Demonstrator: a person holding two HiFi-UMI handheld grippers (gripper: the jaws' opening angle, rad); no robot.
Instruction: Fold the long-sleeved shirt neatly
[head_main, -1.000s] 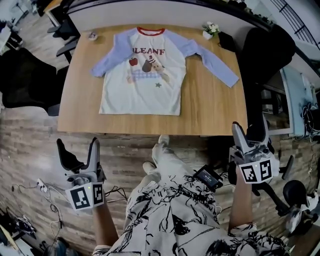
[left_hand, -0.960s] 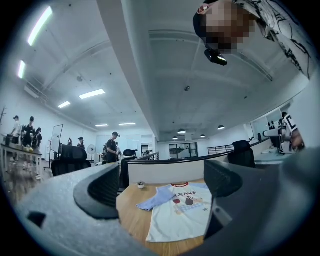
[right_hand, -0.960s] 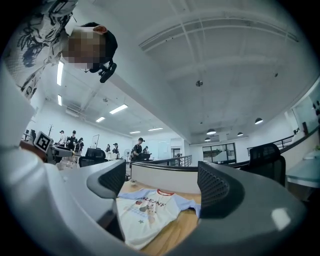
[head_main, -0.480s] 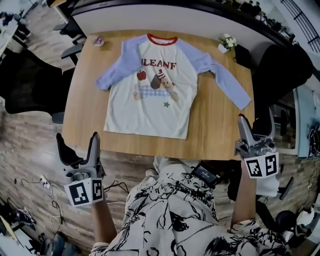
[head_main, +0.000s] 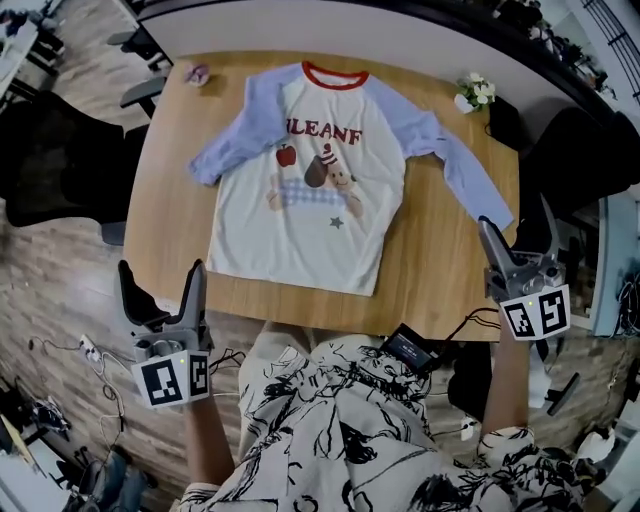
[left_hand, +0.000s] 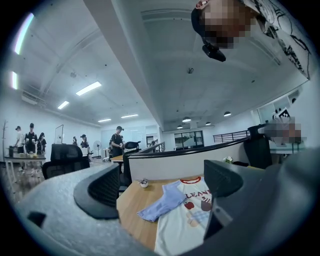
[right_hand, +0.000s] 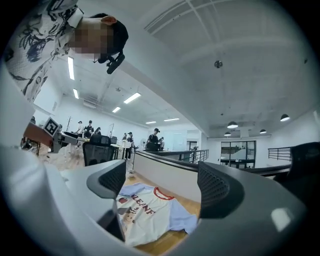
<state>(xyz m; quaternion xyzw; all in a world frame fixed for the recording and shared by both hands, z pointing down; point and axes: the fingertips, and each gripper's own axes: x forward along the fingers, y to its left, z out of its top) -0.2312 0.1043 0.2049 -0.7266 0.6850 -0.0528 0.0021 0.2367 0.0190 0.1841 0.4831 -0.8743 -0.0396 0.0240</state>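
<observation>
Wooden worktop (head_main: 170, 235), centre frame: the long-sleeved shirt (head_main: 310, 200) is lying flat, print up. The left gripper (head_main: 160, 278), lower left, and the right gripper (head_main: 517, 232), right edge, are being held open and empty. Risk: the right sleeve (head_main: 470, 185) being bunched by an off-cuff pinch. Against the earlier frame, the right gripper is being brought up beside that cuff.

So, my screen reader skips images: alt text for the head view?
A white long-sleeved shirt with pale blue sleeves and red collar lies flat on a wooden table. The left tool and right tool, both open, hover near its front edge.
</observation>
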